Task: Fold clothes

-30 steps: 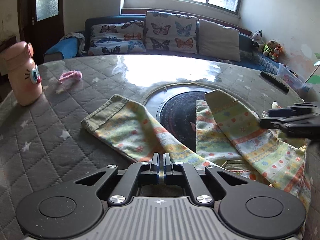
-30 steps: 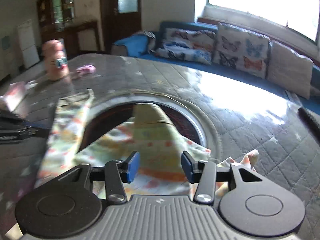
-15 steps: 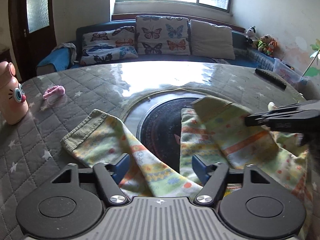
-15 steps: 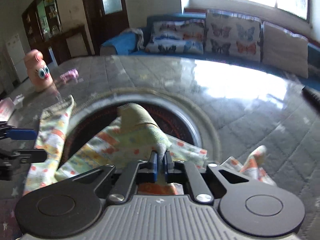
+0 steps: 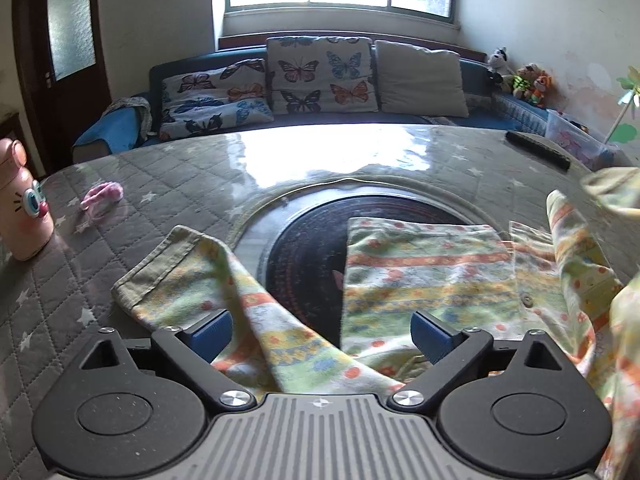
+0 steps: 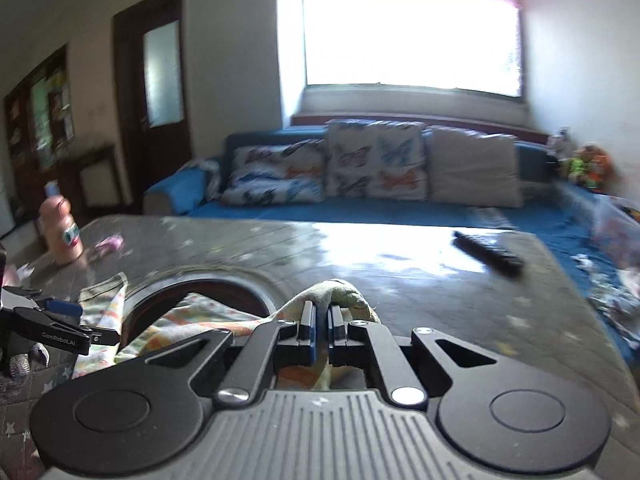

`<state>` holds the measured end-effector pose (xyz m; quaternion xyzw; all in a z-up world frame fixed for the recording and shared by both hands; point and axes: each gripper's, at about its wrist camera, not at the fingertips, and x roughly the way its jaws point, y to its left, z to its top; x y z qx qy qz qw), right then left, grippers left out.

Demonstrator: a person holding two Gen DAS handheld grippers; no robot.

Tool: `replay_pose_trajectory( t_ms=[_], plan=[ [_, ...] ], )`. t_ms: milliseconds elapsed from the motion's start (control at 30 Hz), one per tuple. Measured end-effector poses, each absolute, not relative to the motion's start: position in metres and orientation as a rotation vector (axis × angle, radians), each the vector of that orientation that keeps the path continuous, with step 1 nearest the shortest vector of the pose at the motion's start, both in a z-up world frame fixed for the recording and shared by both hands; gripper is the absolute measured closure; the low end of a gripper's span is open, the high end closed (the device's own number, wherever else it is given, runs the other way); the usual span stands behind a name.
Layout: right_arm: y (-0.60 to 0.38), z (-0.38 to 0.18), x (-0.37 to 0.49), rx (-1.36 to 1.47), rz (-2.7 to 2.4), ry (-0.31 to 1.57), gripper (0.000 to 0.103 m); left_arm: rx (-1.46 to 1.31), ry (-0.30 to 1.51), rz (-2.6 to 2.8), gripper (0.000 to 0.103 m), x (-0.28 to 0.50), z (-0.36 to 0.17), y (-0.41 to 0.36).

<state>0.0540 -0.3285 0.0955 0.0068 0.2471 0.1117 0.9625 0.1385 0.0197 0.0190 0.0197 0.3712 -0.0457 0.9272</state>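
left gripper point(image 5: 320, 330) jaws spread | right gripper point(image 6: 320, 320) pinching garment point(image 5: 424, 264) cuff (soft, striped print)

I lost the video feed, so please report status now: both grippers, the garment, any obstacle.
Left gripper open above the patterned garment. Right gripper shut on its cuff, lifted. Remote far off, nothing blocking.

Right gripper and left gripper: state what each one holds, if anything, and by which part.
The right gripper is shut on the patterned garment, pinching a raised fold near its olive cuff. The left gripper is open above the cloth, holding nothing.
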Motion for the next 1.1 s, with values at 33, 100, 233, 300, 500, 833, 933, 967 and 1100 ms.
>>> replay_pose_trajectory(
  t_ms=[33,100,233,300,500,833,933,967,1100],
  plan=[
    [-0.337,0.095,0.045,0.026,0.203,0.496,0.098,0.046,0.759,-0.101,0.004,0.138,0.019,0.017],
    [-0.359,0.093,0.024,0.057,0.146,0.497,0.098,0.057,0.754,-0.115,0.004,0.135,0.020,0.010],
    [-0.386,0.069,-0.005,0.120,0.053,0.556,0.098,0.091,0.749,-0.138,0.003,0.131,0.019,-0.003],
    [-0.399,0.057,-0.019,0.152,0.007,0.586,0.098,0.105,0.749,-0.149,0.003,0.130,0.018,-0.009],
    [-0.429,0.021,-0.060,0.217,-0.127,0.687,0.089,0.137,0.753,-0.161,0.003,0.127,0.014,-0.018],
    [-0.423,0.035,-0.072,0.165,-0.198,0.627,0.053,0.149,0.723,-0.211,0.000,0.115,0.021,-0.035],
    [-0.400,0.032,-0.052,0.110,-0.135,0.630,0.048,0.149,0.716,-0.236,0.000,0.110,0.022,-0.042],
    [-0.393,0.027,-0.044,0.084,-0.128,0.643,0.046,0.150,0.716,-0.241,0.000,0.108,0.022,-0.044],
    [-0.366,0.006,-0.015,-0.021,-0.099,0.693,0.030,0.150,0.722,-0.256,0.000,0.103,0.020,-0.047]
  ],
)
